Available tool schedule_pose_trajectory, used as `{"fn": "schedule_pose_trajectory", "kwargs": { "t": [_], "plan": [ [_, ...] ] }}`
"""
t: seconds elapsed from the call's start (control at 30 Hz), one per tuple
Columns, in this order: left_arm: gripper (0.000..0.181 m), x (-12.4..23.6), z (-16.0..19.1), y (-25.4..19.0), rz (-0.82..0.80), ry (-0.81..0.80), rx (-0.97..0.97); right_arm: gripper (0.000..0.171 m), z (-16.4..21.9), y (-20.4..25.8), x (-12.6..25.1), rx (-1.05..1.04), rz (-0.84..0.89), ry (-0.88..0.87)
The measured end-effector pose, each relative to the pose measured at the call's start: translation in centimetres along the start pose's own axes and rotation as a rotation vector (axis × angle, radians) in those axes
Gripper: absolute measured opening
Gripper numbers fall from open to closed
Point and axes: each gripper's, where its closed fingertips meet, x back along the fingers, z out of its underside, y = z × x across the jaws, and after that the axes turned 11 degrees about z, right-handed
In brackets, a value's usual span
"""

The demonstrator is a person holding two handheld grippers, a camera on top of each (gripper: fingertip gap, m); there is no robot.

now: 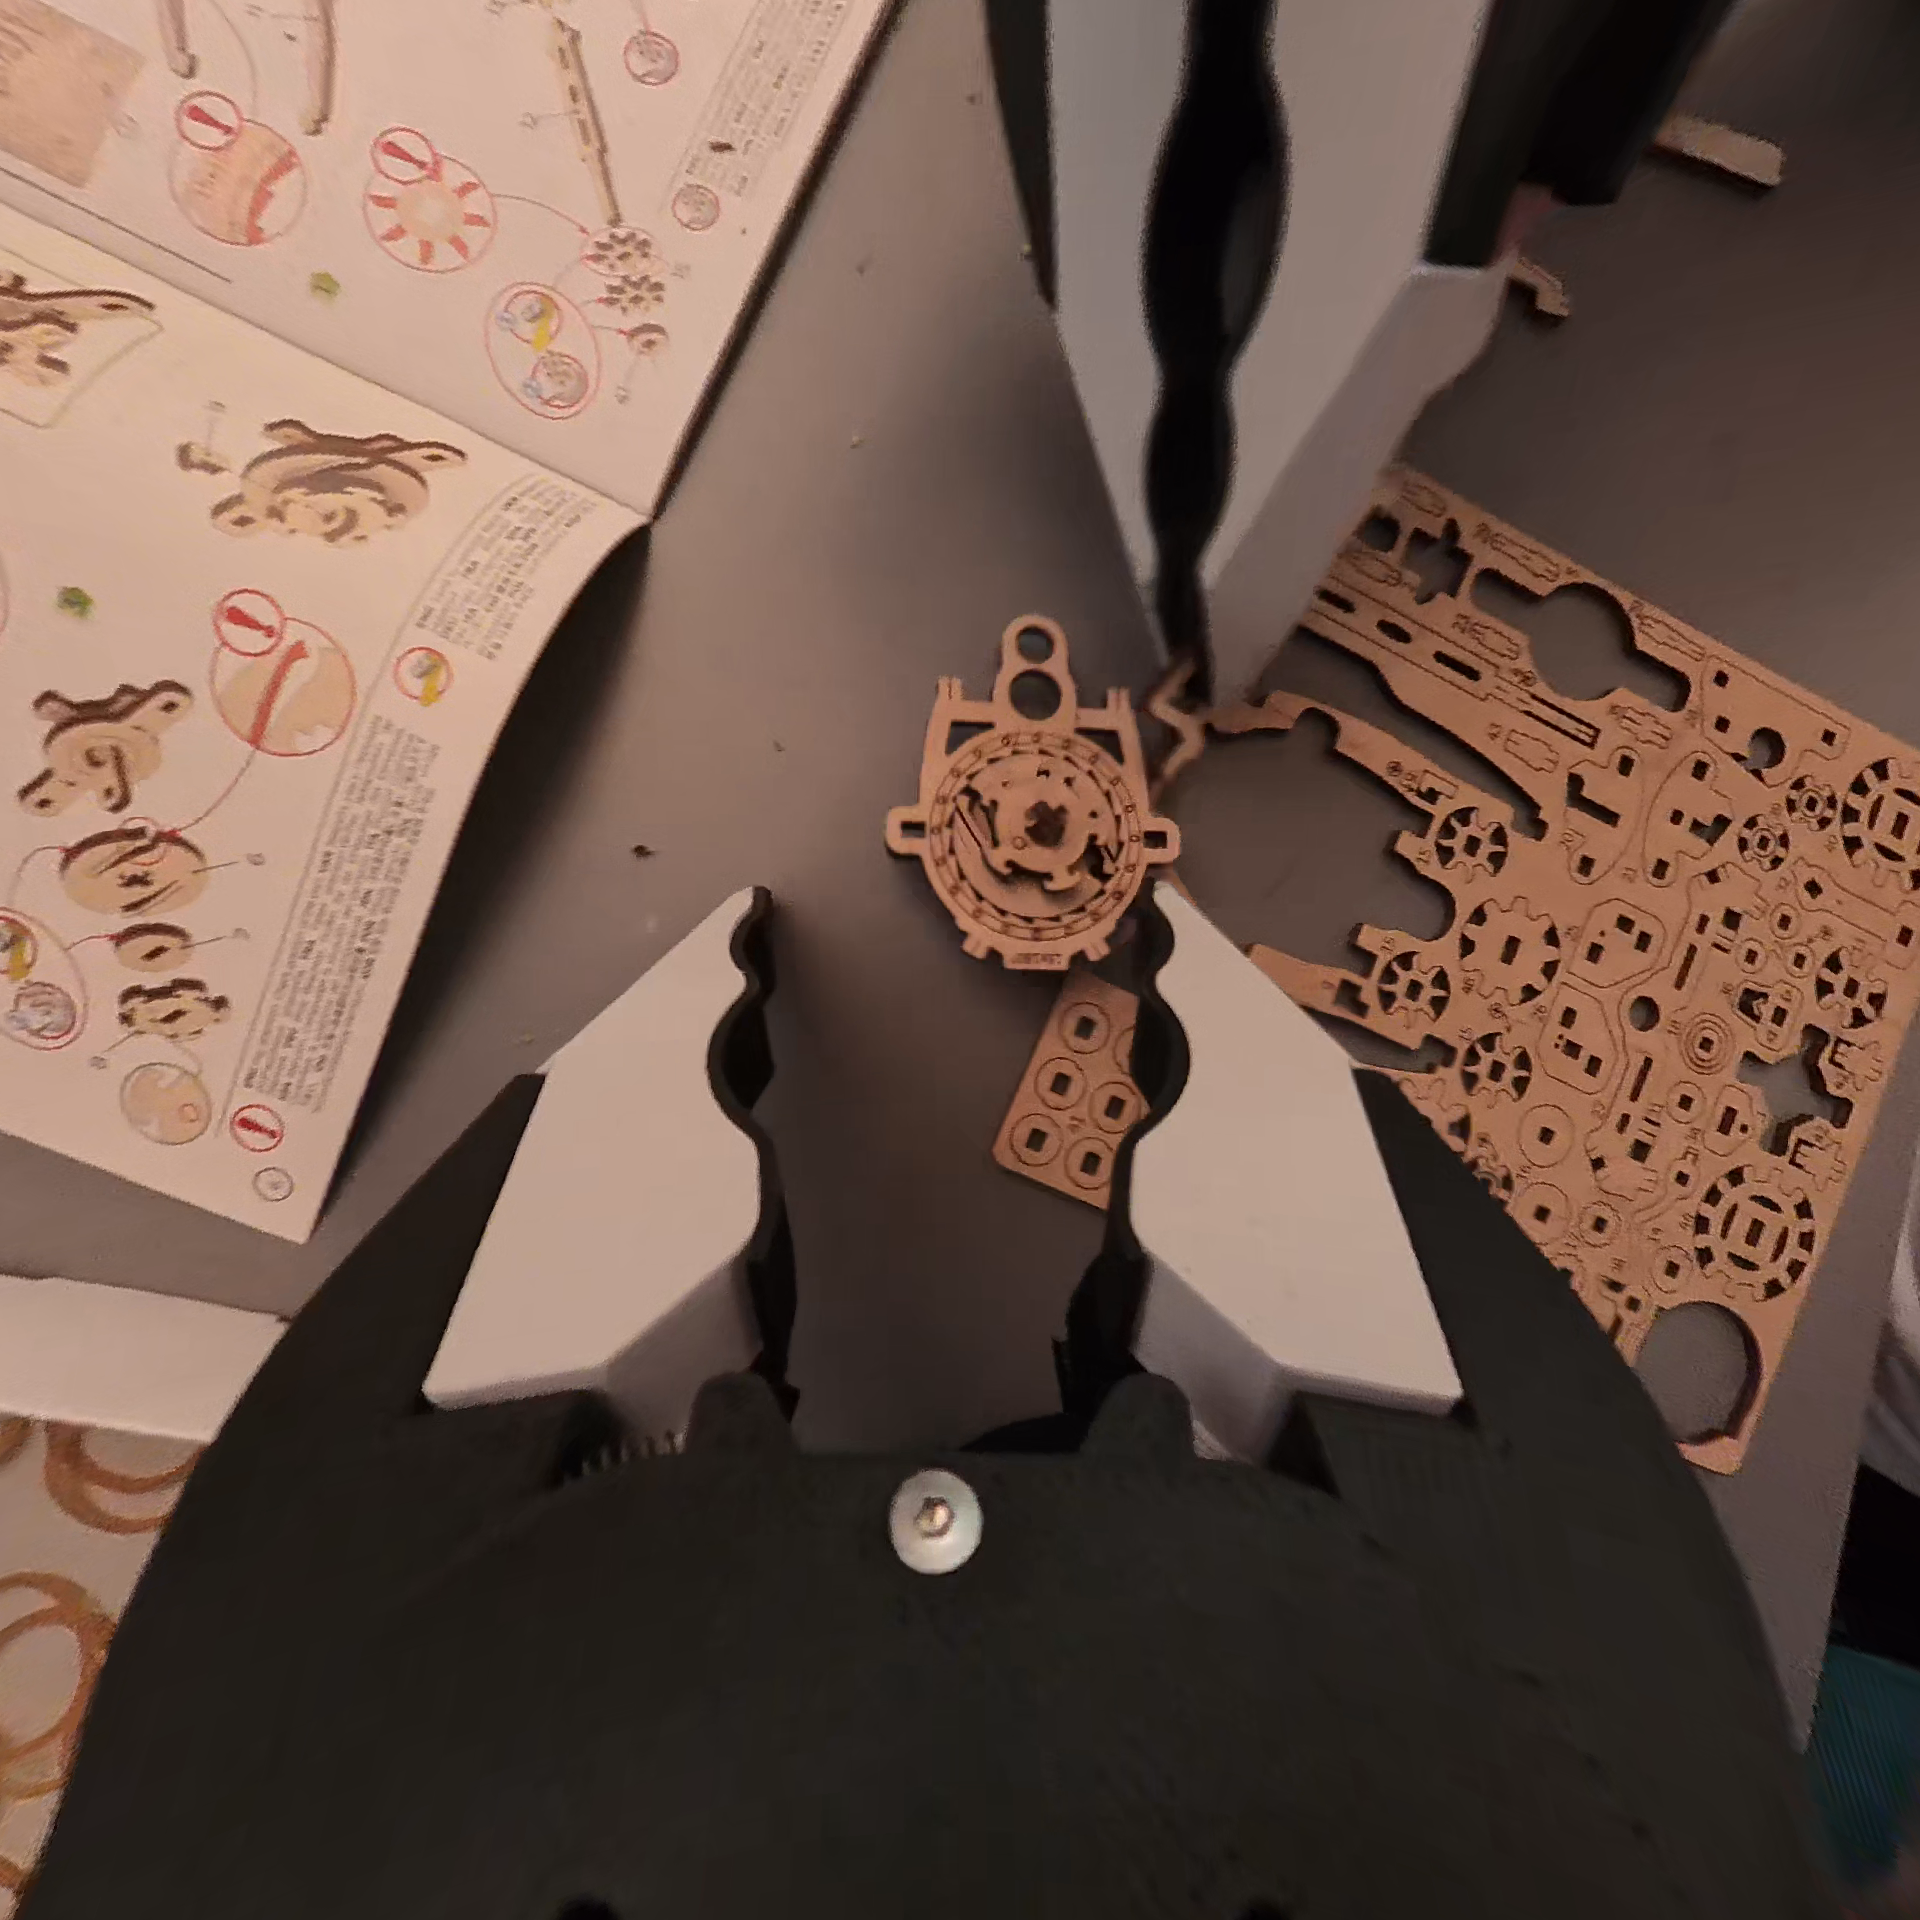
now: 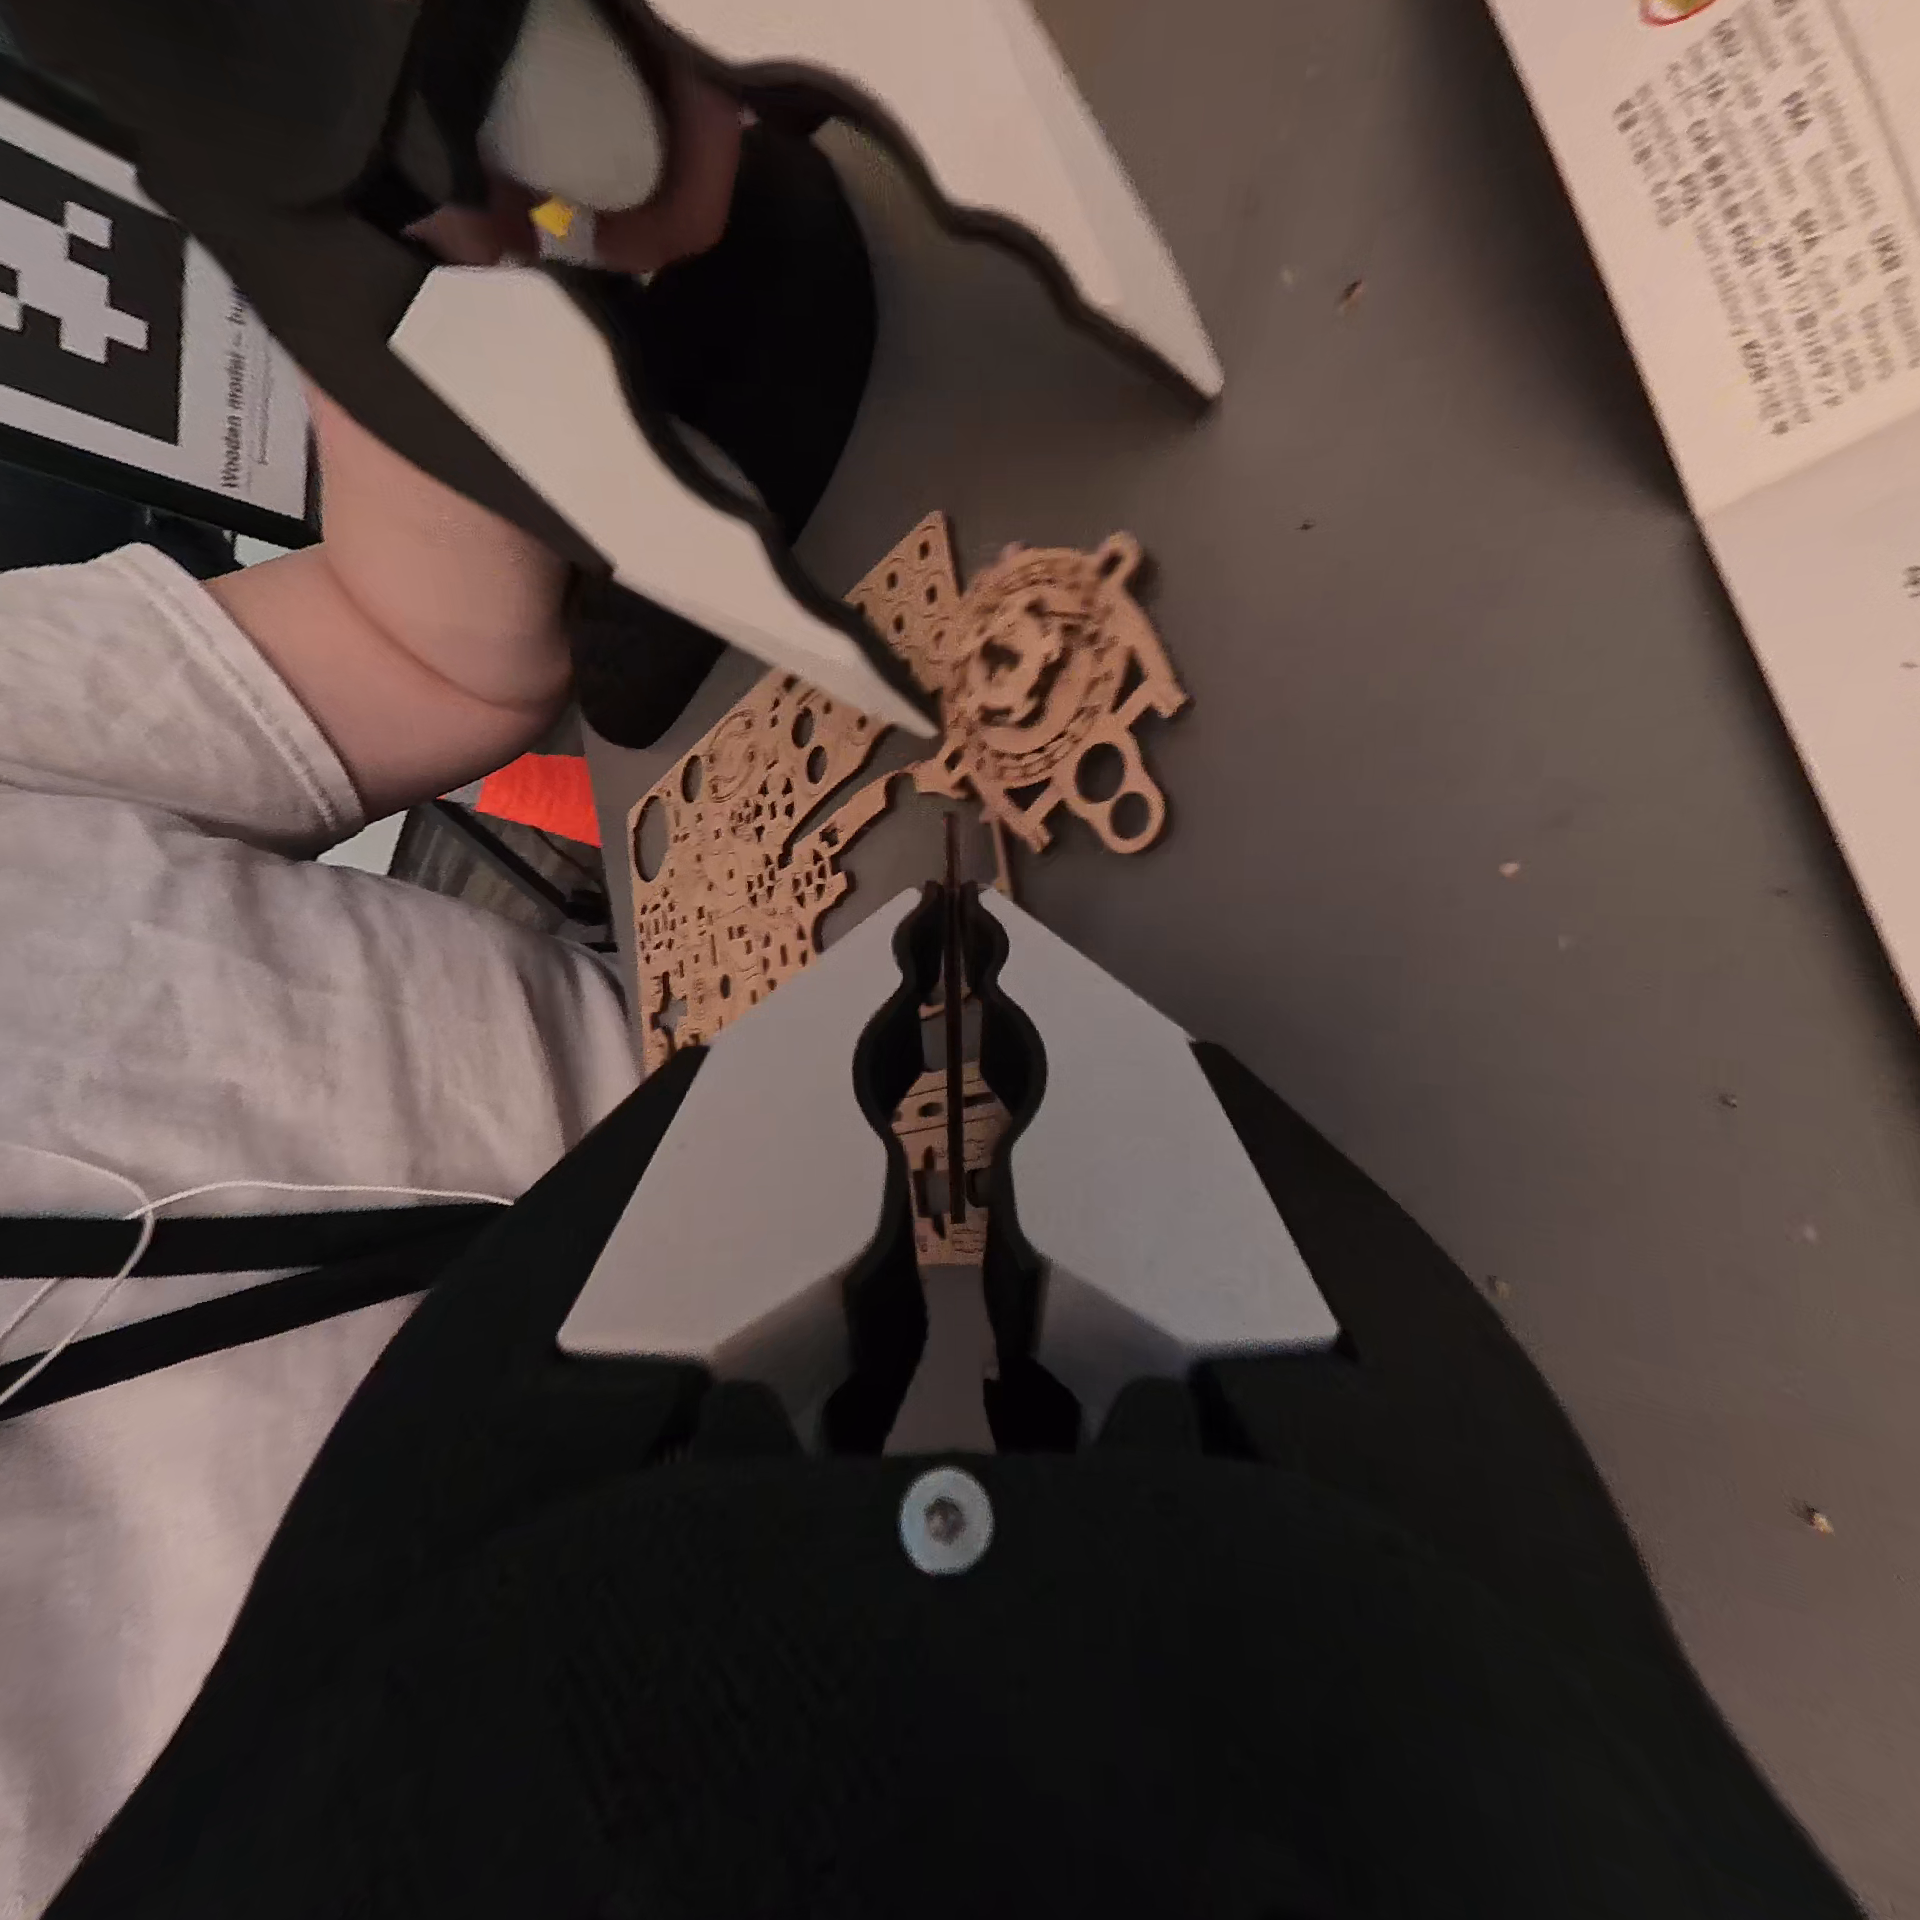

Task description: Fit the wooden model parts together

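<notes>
The left claw [image 1: 956,914], a pair of white wedge-shaped fingers with wavy black pads on a black body, is released, its fingers spread wide and angled down over the grey desk [image 1: 831,644]. Its right fingertip sits at the lower right edge of the round, flat wooden gear assembly with a two-holed loop at its top [image 1: 1034,816], which lies flat on the desk; the left fingertip is well clear of it. In the right wrist view that same fingertip reaches the assembly [image 2: 1049,696] from the upper left, and a bare forearm in a pale sleeve [image 2: 416,623] shows behind the left claw.

The right claw [image 2: 948,899] is clenched on a thin flat wooden piece [image 2: 951,1039] held edge-on between its pads, the piece standing out a little past the fingertips. In the left wrist view this claw [image 1: 1184,665] comes down from above, its closed tips at the desk just beside the assembly's upper right and at the edge of the large tan laser-cut sheet of wooden parts [image 1: 1621,987].

A small wooden strip of square-holed discs [image 1: 1070,1101] lies just below the assembly, partly under the left claw's right finger. An open illustrated instruction booklet [image 1: 312,520] lies to the left, well apart.
</notes>
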Motion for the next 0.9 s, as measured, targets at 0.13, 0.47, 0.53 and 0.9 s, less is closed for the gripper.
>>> {"fn": "schedule_pose_trajectory", "kwargs": {
  "t": [0.13, 0.47, 0.53, 0.9],
  "plan": [
    [0.063, 0.6, 0.1, 0.7, 0.025, -0.054, 0.046, 0.001, -0.2, -0.2, 0.6, 0.029, 0.017, -0.017],
    [0.051, 1.6, -0.1, -0.5, 0.263, -0.162, 0.216, 0.000, -2.1, -2.1, 2.5, -0.096, -0.019, -0.146],
    [0.054, 1.2, 0.0, -0.5, 0.284, -0.163, 0.234, 0.000, -1.8, -1.9, 2.1, -0.121, -0.042, -0.121],
    [0.044, 0.1, -1.2, -0.8, 0.290, -0.187, 0.253, 0.000, -1.0, -2.2, 0.7, -0.166, -0.058, -0.066]
  ]
}}
